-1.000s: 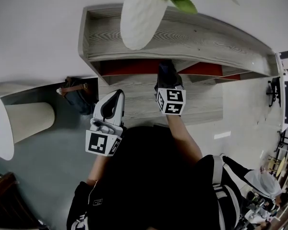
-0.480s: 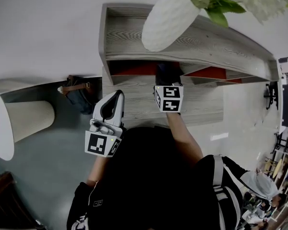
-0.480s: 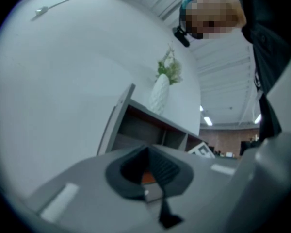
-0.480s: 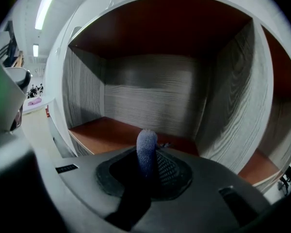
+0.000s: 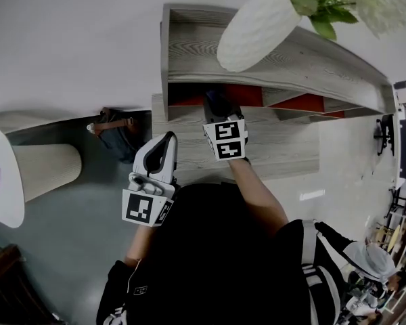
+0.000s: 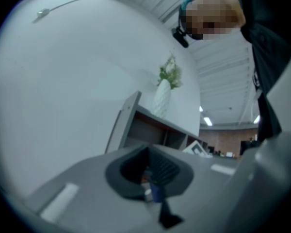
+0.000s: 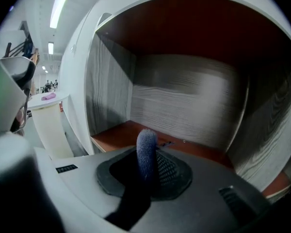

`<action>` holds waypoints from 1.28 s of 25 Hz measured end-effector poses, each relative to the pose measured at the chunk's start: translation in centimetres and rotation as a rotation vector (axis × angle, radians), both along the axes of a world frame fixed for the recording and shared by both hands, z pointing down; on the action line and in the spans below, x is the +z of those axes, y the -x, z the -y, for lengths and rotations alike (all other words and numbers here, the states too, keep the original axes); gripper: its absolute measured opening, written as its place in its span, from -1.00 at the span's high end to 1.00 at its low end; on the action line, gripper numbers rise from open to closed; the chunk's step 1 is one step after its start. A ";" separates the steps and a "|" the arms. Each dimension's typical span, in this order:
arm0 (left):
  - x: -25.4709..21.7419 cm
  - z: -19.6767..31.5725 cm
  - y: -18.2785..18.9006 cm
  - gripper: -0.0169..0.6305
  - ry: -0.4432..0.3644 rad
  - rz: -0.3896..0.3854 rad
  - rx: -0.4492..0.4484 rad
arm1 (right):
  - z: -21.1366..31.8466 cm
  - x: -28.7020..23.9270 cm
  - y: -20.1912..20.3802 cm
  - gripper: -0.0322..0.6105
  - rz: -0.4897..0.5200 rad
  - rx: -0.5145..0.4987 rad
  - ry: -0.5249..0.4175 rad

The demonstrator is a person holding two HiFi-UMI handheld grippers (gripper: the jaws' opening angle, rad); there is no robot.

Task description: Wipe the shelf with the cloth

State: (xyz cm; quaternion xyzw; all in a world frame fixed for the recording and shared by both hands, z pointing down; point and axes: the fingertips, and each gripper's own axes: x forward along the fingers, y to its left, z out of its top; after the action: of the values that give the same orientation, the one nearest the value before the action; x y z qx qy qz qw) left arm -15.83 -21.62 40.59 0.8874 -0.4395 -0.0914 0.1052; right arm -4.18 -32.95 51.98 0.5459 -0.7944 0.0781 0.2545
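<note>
At the left of the head view, just right of a dark bag [image 5: 115,133] lying by the wall, the left hand-held gripper [image 5: 164,144] is hanging below the shelf [image 5: 210,53] and apart from it, touching nothing. Its own view is showing the jaws brought together with nothing between them, which suits a spare hand that is leaving the wiping to the other. Further right, the right hand-held gripper [image 5: 220,117] is reaching into the mouth of the shelf's leftmost compartment, its jaws closed tight on the cloth [image 5: 215,103], a dark blue wad bulging up between them. It is probably held bunched like this so that it can be pressed and dragged along the boards. Above and to the right, a white vase [image 5: 257,22] with greenery is standing on the top board, out of the way of the work. The head view is giving only the compartment's red edge. The right gripper view is looking inside at a reddish floor and ceiling and grey wood-grain back and side walls. Neither view is showing whether the cloth is actually touching a surface.
</note>
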 end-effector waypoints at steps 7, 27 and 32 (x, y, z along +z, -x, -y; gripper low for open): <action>0.0 -1.2 1.4 0.93 -0.001 -0.006 0.002 | -0.2 -0.1 3.5 0.73 -0.005 -0.067 0.000; -1.2 -2.1 1.9 0.93 0.003 0.006 -0.070 | -1.8 0.0 9.8 0.73 -0.012 -0.354 -0.012; -1.9 -2.3 1.0 0.93 -0.023 0.015 -0.065 | -2.9 0.1 10.2 0.73 -0.016 -0.455 -0.009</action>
State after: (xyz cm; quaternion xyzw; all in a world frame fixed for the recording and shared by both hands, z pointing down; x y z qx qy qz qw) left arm -16.78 -19.27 38.69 0.8744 -0.4679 -0.0931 0.0888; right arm -14.36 -30.02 52.12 0.3544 -0.8953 0.0107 0.2696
